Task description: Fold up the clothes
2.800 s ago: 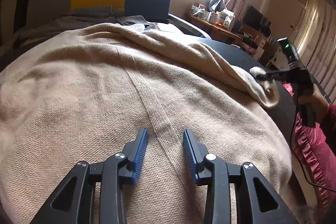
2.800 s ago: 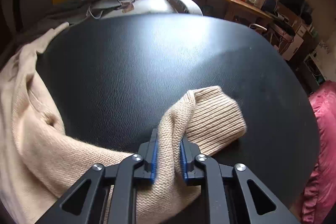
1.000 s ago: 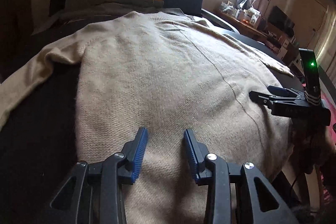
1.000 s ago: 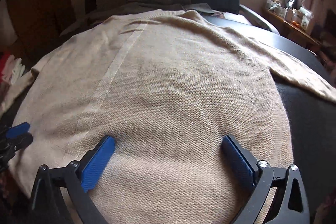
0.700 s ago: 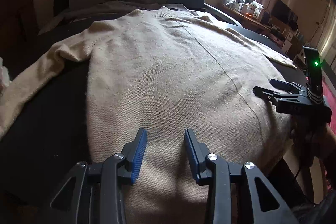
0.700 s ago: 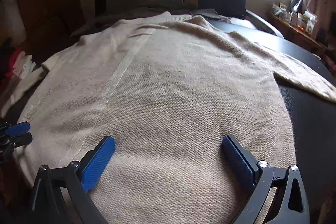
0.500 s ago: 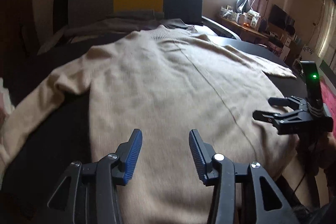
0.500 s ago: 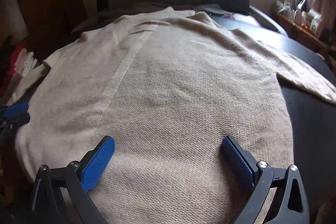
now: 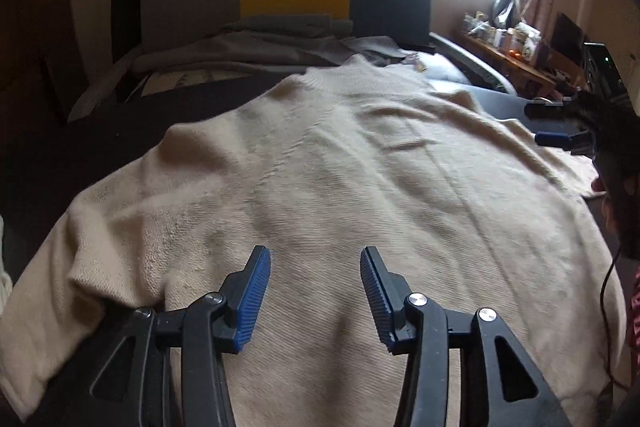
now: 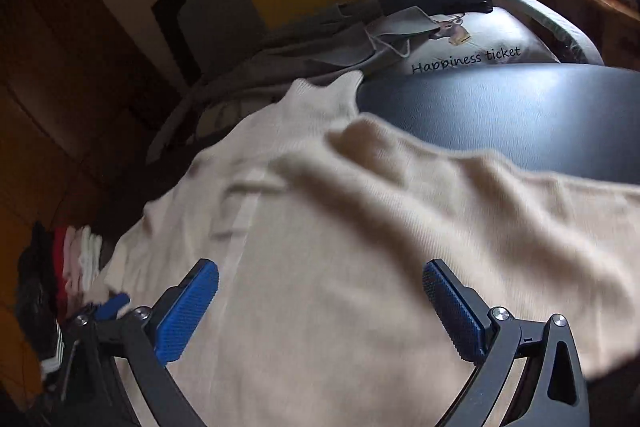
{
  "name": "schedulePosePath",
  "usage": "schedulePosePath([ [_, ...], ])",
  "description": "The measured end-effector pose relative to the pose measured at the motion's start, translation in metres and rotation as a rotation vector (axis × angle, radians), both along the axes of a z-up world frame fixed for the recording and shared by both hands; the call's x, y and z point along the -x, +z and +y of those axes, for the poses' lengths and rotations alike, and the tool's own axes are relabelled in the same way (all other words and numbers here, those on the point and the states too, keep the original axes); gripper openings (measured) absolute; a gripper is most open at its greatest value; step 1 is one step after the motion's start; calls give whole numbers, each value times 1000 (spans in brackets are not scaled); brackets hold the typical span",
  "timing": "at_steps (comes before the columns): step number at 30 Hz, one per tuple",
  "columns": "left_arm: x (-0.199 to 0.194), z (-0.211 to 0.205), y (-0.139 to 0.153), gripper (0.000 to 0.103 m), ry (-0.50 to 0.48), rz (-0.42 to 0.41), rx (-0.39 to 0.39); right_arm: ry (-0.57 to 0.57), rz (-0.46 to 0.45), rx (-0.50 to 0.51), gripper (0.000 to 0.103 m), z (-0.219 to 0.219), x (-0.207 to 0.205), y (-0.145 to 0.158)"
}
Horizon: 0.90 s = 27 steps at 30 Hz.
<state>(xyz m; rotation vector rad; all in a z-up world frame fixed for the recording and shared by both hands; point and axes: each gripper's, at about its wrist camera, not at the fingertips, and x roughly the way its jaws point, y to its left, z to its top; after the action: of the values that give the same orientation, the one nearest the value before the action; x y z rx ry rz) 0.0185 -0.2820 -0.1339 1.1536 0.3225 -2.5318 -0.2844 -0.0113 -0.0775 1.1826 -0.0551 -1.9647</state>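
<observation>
Lying spread over the dark table (image 10: 520, 107), beige sweater (image 9: 340, 187) looks soft, limp, light; left tool (image 9: 316, 291) and right tool (image 10: 320, 307) apart, empty; pinch shoulder, lower-left frame.

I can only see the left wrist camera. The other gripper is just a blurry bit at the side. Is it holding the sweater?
Observer: No. The right gripper has its fingers spread wide above the sweater, with nothing pinched between them.
Operator: What's that pale thing behind the collar?
Observer: A cushion with "Happiness ticket" written on it, under a small picture.
Operator: Is there more stuff off to the left?
Observer: Yes, a pile of clothes in red, white and black sits beside the sweater's left edge.
</observation>
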Motion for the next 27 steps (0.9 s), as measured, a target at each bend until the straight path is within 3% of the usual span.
schedulePosePath([
  [5,-5,-21,-14,48,50,27,-96,-61,-92,-9,103,-9,56,-25],
  [11,-2,-14,-17,52,59,11,-44,-141,-72,10,103,9,81,-34],
  [16,-1,-19,-18,57,55,20,-64,-144,26,-16,103,8,85,-40],
  [20,-9,-27,-12,57,52,42,-133,-130,152,-174,103,-12,73,-42],
  [22,-30,-36,-4,57,90,95,-224,-111,194,-286,103,-25,67,-42],
  [24,-61,-45,5,57,143,128,-248,-102,225,-359,103,-32,58,-37],
  [27,-124,-61,18,57,259,137,-193,-86,291,-368,103,-37,29,-18],
])
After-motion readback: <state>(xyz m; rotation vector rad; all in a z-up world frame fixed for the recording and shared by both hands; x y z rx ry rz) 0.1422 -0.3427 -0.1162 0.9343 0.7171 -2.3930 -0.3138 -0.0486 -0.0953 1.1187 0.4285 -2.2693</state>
